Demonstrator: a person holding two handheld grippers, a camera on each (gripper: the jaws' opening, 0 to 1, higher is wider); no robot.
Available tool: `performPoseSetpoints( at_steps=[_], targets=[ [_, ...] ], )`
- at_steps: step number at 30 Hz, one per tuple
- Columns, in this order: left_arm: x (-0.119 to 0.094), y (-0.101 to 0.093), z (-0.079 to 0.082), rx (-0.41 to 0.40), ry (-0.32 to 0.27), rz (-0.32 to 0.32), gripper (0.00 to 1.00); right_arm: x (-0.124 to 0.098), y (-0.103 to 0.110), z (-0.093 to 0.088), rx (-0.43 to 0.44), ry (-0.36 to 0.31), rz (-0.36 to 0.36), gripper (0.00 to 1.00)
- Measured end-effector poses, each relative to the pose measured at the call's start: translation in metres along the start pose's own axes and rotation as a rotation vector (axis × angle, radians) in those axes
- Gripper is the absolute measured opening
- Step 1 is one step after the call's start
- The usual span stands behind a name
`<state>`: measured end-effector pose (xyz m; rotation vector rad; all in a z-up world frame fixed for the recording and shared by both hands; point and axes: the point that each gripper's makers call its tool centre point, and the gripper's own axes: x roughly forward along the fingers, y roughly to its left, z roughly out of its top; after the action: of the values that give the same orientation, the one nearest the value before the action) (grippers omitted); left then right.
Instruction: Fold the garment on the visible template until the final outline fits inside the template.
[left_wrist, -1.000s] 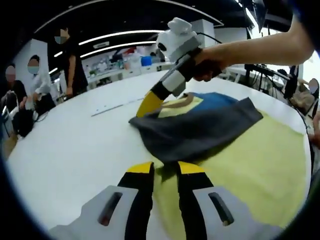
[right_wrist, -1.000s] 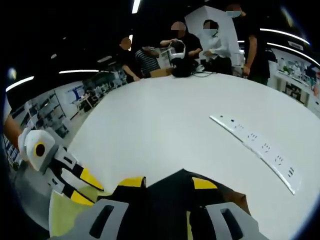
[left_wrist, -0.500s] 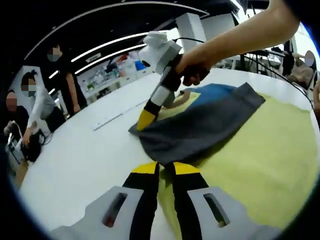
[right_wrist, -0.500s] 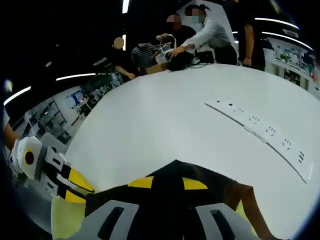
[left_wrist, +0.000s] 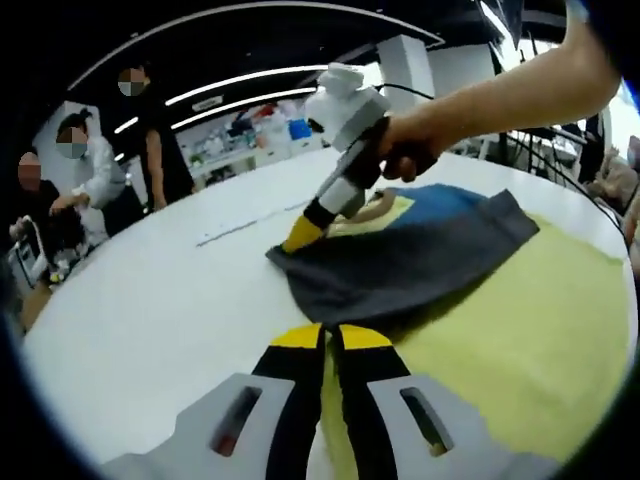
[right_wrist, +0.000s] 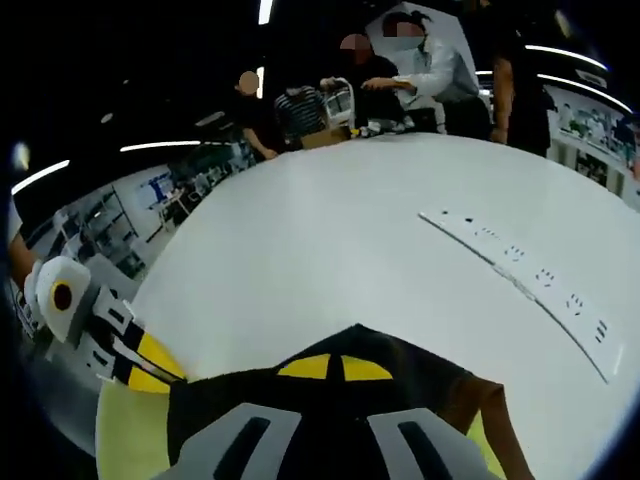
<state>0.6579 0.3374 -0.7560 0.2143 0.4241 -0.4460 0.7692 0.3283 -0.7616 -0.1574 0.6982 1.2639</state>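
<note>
- Dim workshop hall with ceiling strip lights; a large white desk (left_wrist: 150, 300) carries everything, and people stand at its far edge, at 10 o'clock in the left gripper view and at 12 o'clock in the right gripper view.
- A yellow-green template (left_wrist: 540, 350) lies flat on the desk, spreading from centre to 4 o'clock in the left gripper view; in the right gripper view a strip of it (right_wrist: 125, 435) shows at 8 o'clock.
- A dark grey garment (left_wrist: 400, 265) lies on the template, folded over, with a blue and yellow patch (left_wrist: 435, 200) exposed near 1 o'clock; its left edge overhangs the template onto bare desk.
- Left hand-held gripper (left_wrist: 330, 335): yellow-tipped jaws pressed together at 6 o'clock, tips at the near edge of the garment; whether cloth is pinched between them, I cannot tell.
- Right hand-held gripper (left_wrist: 300, 235), seen in the left gripper view: held by a hand (left_wrist: 410, 150) entering from 2 o'clock, yellow tip down on the garment's far-left corner.
- In the right gripper view, the right gripper's own jaws (right_wrist: 335, 368) sit together at 6 o'clock, with dark cloth (right_wrist: 400, 360) bunched around them, clenched on the garment.
- The left gripper (right_wrist: 140, 365) appears at 8 o'clock in the right gripper view, beside the garment's edge.
- A long white strip with small dark marks (right_wrist: 520, 290) lies on the desk at 3 o'clock in the right gripper view, apart from the garment.
</note>
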Motion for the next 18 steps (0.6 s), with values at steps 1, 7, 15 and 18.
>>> performPoseSetpoints(
  at_steps=[1, 7, 15, 18],
  targets=[
    [-0.001, 0.003, -0.001, -0.027, -0.001, 0.006, 0.02, -0.001, 0.002, 0.003, -0.003, -0.006, 0.001, 0.0],
    [-0.007, 0.014, -0.005, -0.149, -0.023, 0.039, 0.02, 0.0, 0.006, 0.022, 0.005, -0.055, -0.015, 0.0],
    [-0.01, 0.025, -0.015, -0.2, -0.017, 0.065, 0.02, 0.015, 0.008, 0.028, -0.018, -0.033, -0.038, 0.0],
    [-0.009, 0.026, -0.019, -0.182, 0.002, 0.071, 0.02, 0.022, 0.003, 0.024, -0.034, -0.006, -0.061, 0.0]
  ],
)
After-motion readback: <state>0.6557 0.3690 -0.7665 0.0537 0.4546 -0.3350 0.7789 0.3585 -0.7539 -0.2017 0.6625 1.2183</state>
